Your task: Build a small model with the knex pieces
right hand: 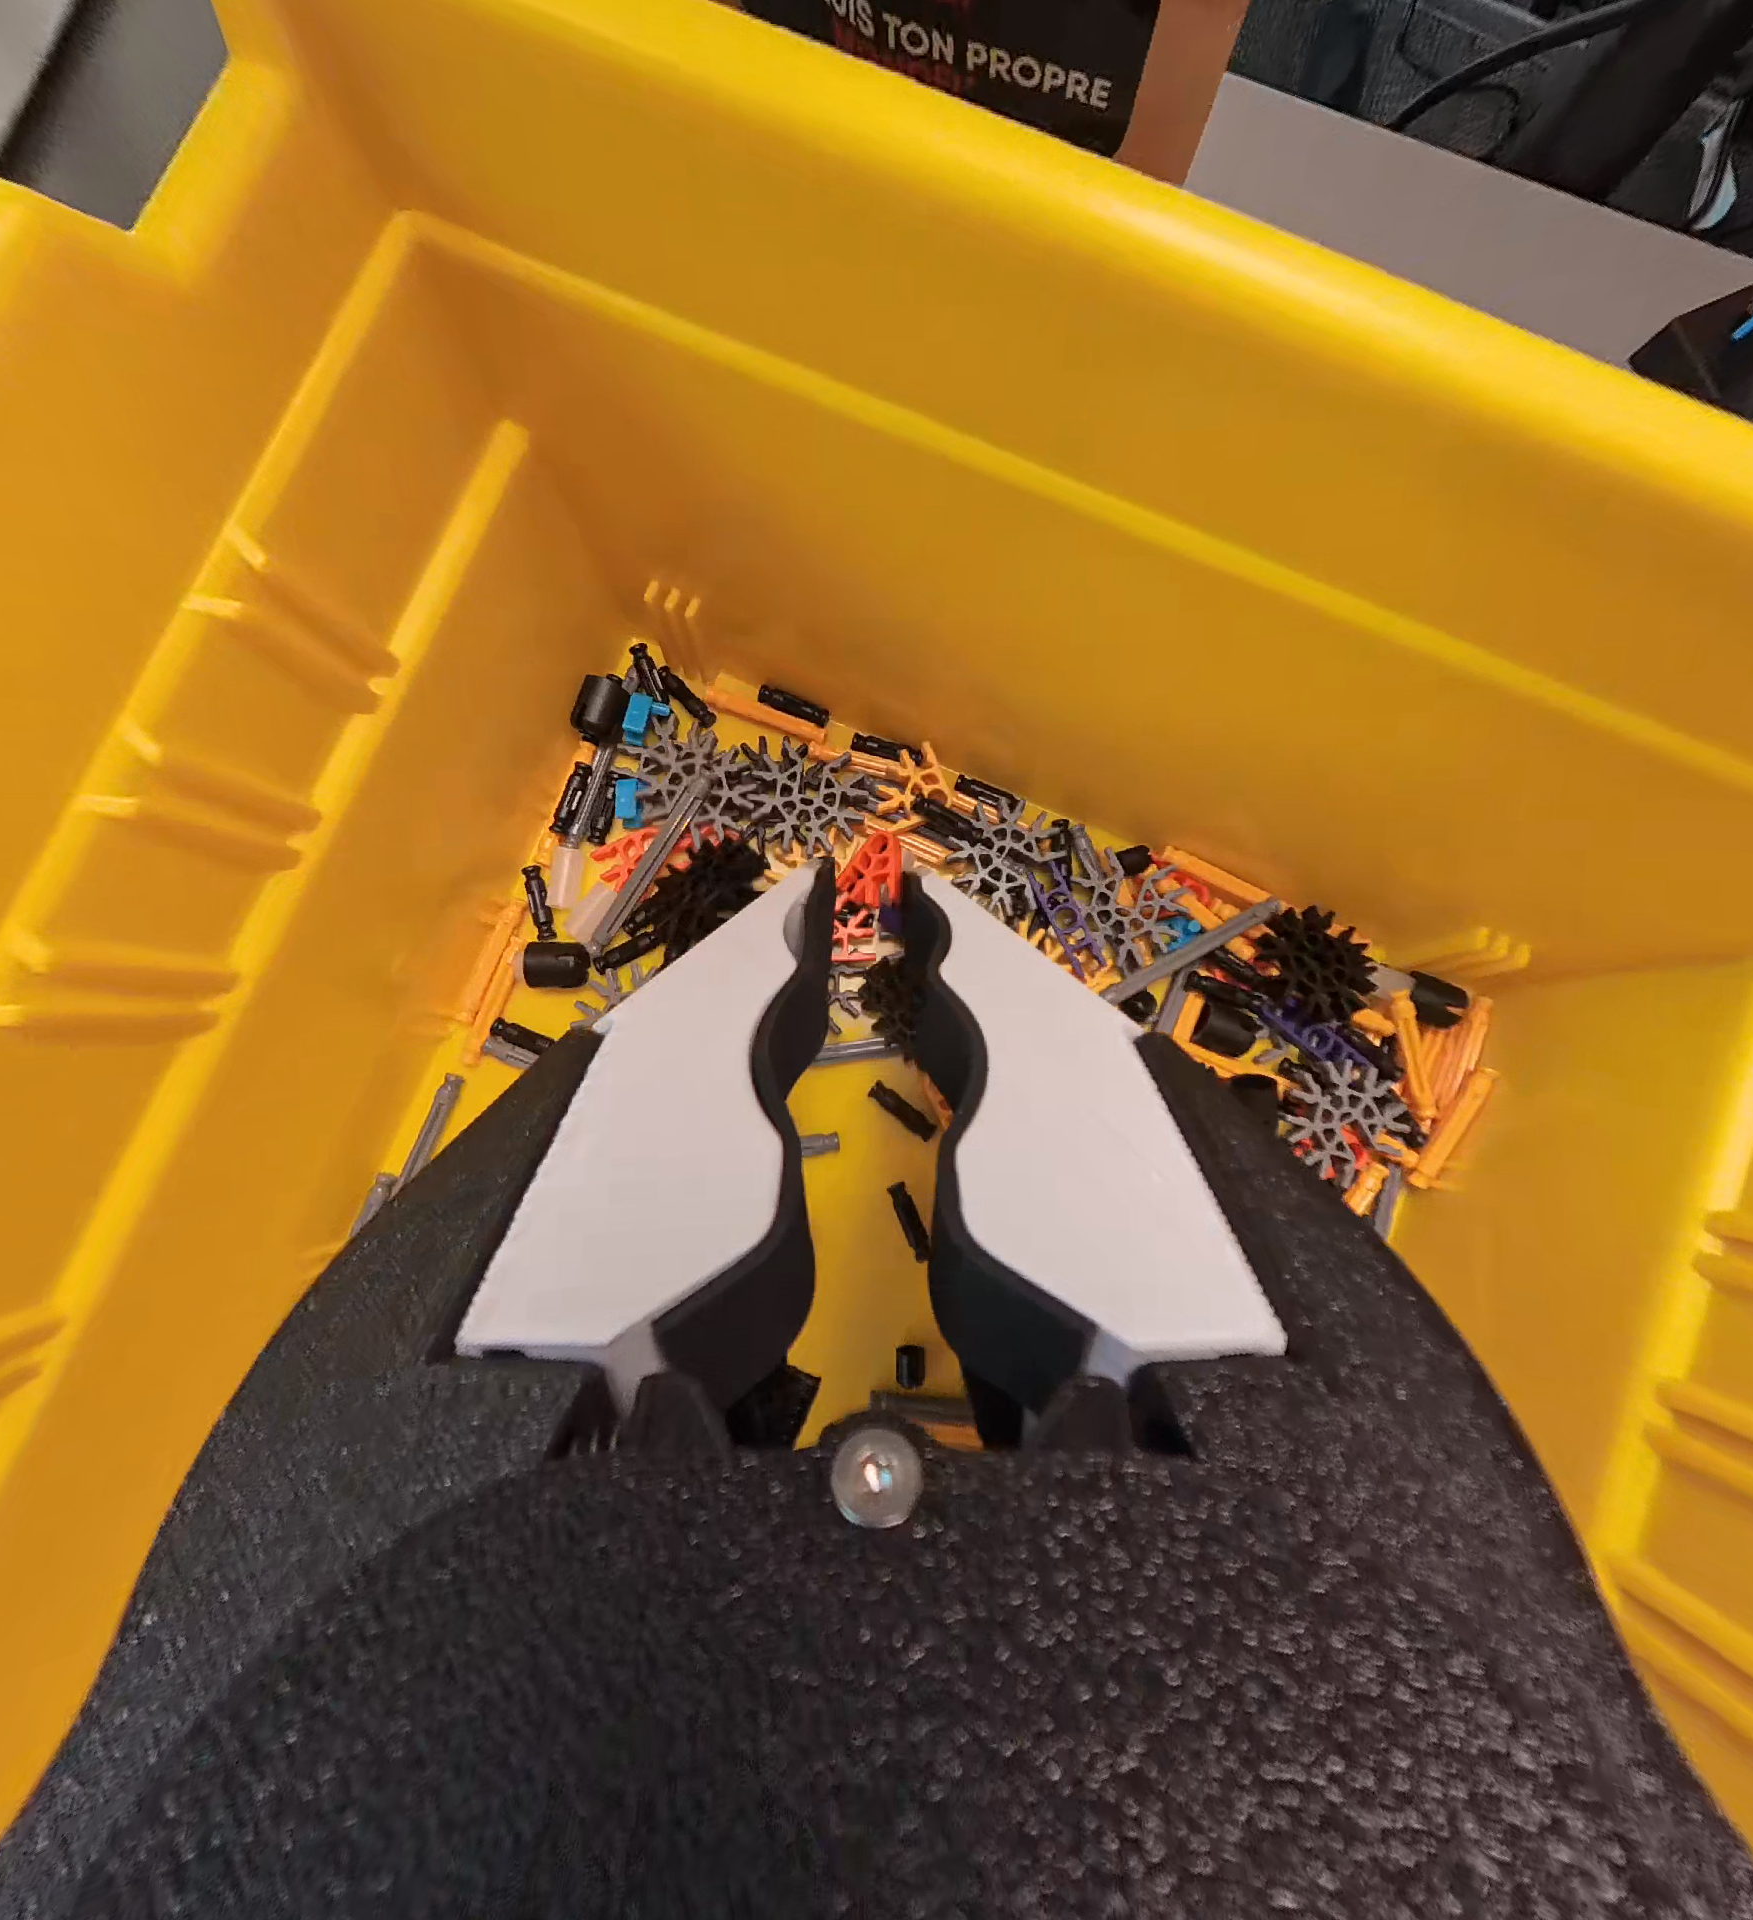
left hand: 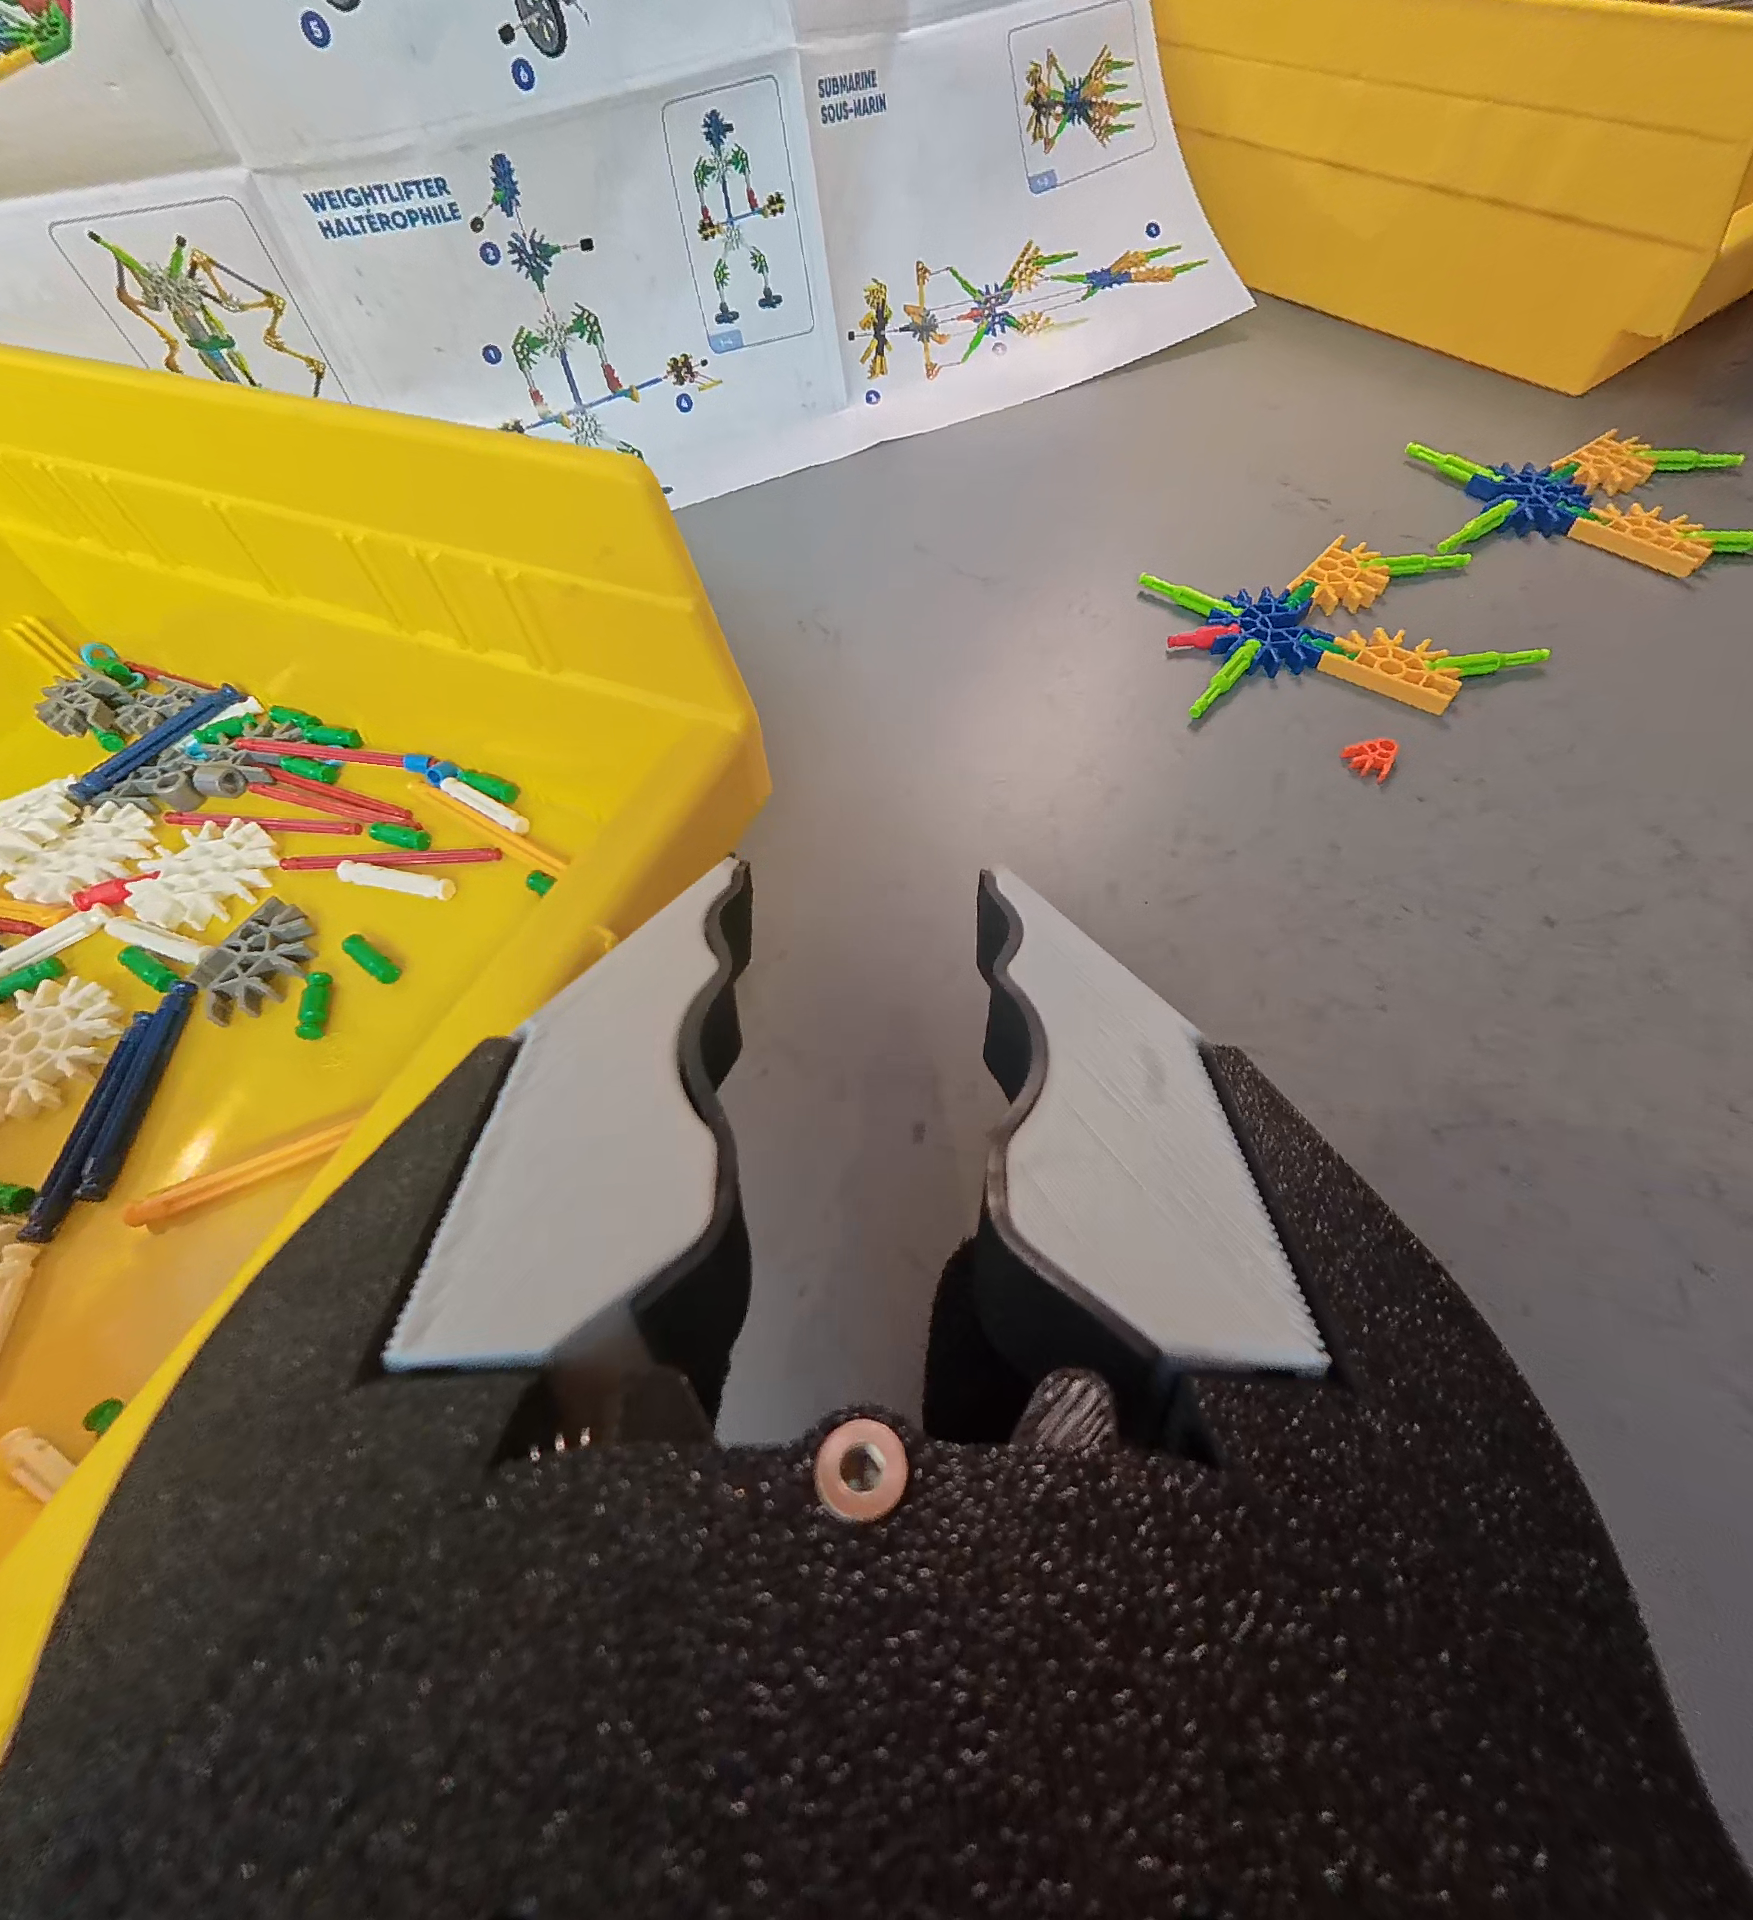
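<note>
My left gripper is open and empty, low over the grey table, beside the right wall of a yellow bin that holds several loose rods and snowflake connectors. Two blue, orange and green assemblies lie on the table ahead to the right, with a small red connector near them. My right gripper is down inside another yellow bin, its tips closed on a red-orange connector at the edge of a pile of parts.
A folded instruction sheet lies beyond the left bin. A second yellow bin stands at the back right. In the right wrist view, grey connectors, black toothed wheels and orange rods crowd the bin floor. About 55 cm separates my left fingertips from my right.
</note>
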Demonstrator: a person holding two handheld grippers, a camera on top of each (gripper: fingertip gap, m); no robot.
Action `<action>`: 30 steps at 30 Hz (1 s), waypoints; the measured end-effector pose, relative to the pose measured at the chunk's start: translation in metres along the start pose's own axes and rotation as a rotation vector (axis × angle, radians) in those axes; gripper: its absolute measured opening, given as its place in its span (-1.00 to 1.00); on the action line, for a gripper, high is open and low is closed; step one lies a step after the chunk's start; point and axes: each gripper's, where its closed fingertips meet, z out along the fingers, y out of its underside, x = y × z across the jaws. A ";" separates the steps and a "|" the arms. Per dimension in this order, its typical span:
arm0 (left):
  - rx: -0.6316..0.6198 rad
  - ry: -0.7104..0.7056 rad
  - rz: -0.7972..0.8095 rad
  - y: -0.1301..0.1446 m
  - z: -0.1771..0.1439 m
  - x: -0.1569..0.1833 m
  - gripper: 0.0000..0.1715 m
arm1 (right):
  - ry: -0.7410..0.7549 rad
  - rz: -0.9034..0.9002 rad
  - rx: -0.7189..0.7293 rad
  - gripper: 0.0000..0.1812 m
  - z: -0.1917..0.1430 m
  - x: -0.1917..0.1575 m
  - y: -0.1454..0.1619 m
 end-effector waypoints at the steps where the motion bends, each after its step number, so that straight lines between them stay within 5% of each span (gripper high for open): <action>1: 0.000 0.001 0.001 0.000 0.000 0.000 -0.49 | 0.002 -0.005 -0.007 -0.89 0.000 0.000 0.000; 7: 0.012 0.002 0.009 -0.003 -0.003 0.001 -0.50 | 0.010 -0.040 0.037 -0.99 -0.013 -0.001 -0.003; 11: 0.023 0.001 0.008 -0.006 -0.005 0.001 -0.50 | -0.040 -0.087 0.177 -0.99 -0.053 -0.024 -0.019; 16: 0.020 0.015 0.015 -0.006 -0.004 0.005 -0.49 | -0.296 -0.224 0.400 -0.99 -0.142 -0.127 -0.038; 19: 0.020 0.018 0.022 -0.007 -0.004 0.007 -0.49 | -0.572 -0.382 0.365 -0.99 -0.182 -0.238 -0.002; 23: 0.014 0.030 0.025 -0.007 -0.005 0.011 -0.49 | -0.746 -0.588 0.145 -0.99 -0.173 -0.351 0.091; 26: 0.017 0.041 0.032 -0.008 -0.007 0.014 -0.48 | -0.771 -0.614 0.076 -0.99 -0.156 -0.390 0.130; 30: 0.016 0.072 0.035 -0.009 -0.008 0.020 -0.44 | -0.669 -0.687 0.061 -0.98 -0.138 -0.401 0.149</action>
